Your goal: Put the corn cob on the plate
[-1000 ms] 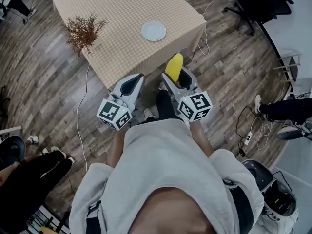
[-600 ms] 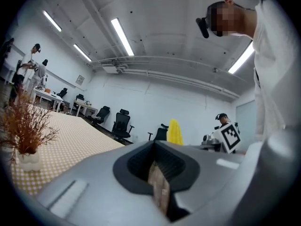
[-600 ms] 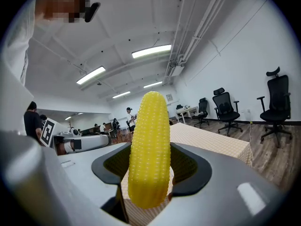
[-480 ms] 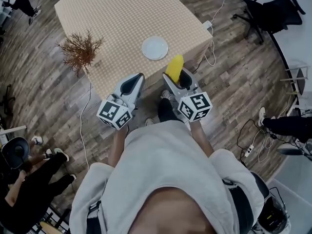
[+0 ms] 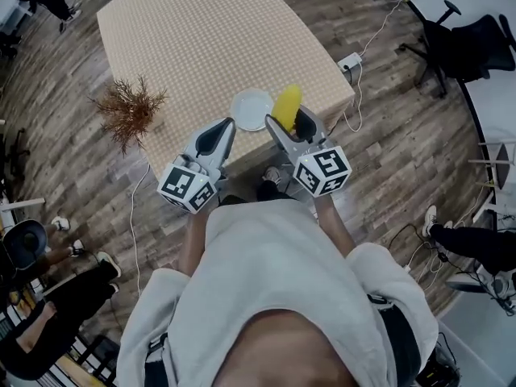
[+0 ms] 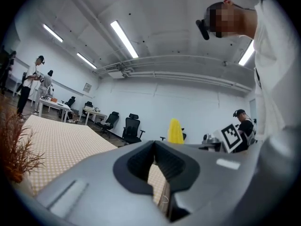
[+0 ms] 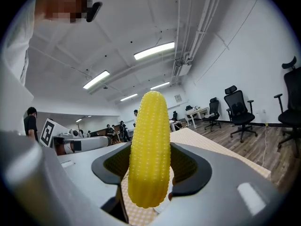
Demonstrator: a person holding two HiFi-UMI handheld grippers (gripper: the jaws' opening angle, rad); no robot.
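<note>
- Since a second ago the right gripper (image 5: 295, 126) and the left gripper (image 5: 219, 132) have come forward from above the floor to the near edge of the table (image 5: 201, 39)
- Right gripper's jaws are clamped on the corn cob (image 7: 149, 149), which stands upright between them with its yellow tip well above
- Left gripper's jaws are together with nothing between them
- In the head view the cob shows against the right rim of the white plate (image 5: 248, 110), which lies bare by the table's near edge
- Checked cloth covers the table; a dried brown plant (image 5: 129, 110) sits at its near left corner
</note>
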